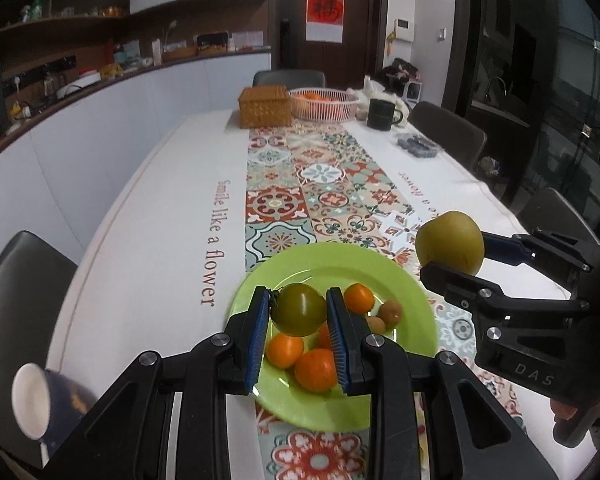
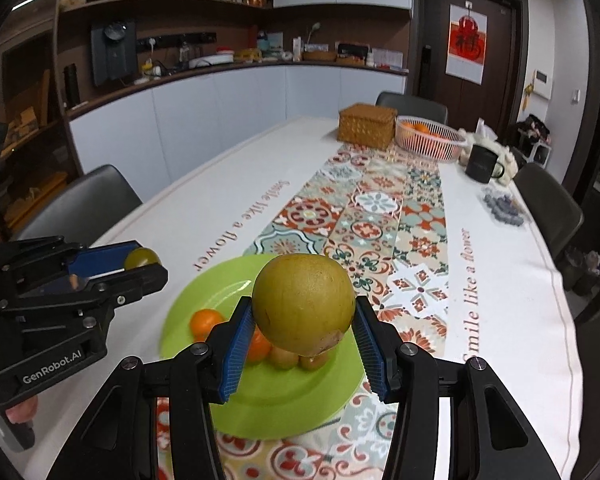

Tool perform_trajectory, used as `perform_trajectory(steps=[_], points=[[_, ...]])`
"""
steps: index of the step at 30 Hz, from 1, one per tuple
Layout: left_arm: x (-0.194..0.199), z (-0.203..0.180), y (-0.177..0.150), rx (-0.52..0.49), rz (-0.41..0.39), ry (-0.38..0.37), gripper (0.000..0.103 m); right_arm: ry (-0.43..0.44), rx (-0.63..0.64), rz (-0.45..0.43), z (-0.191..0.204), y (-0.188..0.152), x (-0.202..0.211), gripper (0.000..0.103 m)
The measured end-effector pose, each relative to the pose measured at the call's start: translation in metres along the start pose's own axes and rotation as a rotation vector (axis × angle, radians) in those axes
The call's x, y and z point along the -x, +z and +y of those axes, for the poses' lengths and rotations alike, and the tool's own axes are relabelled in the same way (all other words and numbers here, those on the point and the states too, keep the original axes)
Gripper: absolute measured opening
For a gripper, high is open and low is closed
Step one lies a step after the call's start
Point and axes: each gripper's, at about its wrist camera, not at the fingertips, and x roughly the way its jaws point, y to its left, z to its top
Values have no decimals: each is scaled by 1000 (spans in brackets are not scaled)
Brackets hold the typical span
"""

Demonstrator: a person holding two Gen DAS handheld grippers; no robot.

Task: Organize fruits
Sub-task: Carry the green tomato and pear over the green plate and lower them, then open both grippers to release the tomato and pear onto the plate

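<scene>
Left gripper (image 1: 298, 312) was clamped on a small green tomato (image 1: 299, 309), held just above the green plate (image 1: 416, 312); right gripper (image 2: 304, 320) was clamped on a big yellow-brown pear (image 2: 304, 304), also above the plate's near half. Both fruits were pinched across their widest part between the blue pads, probably so they wouldn't roll out while carried. On the plate sat several oranges (image 1: 316, 370) and some small brown fruits (image 1: 391, 311), maybe longans or kiwis, too blurred to be sure. The plate sat on the patterned runner of the worktop (image 1: 148, 264), likely as the collecting spot, since a pink basket (image 1: 324, 104) with more oranges and a wicker box (image 1: 265, 106) stood well beyond the plate at the far end. Cloth text beside the plate read "Smile like a flower". Gripper bodies read "DAS" and "GenRobot.AI". A dark mug (image 1: 381, 114) stood beside the basket.
</scene>
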Motion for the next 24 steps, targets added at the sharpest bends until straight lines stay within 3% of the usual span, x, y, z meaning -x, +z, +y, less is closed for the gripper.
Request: perform_trajectory(steps=[10,19,22,24], points=[[-60,7,-1,17,82,5,29,-4,-8,84,-17,-8,-54,50],[-76,1,-7,-2,96,21,30,13,-6,99,-23,-18,-69,50],[-70,0,-9,-6,72,50,39,20,-8,100,-24,-20,-69,51],[-62,1,-11,1,54,67,43,8,-11,75,-23,-21,-63,58]])
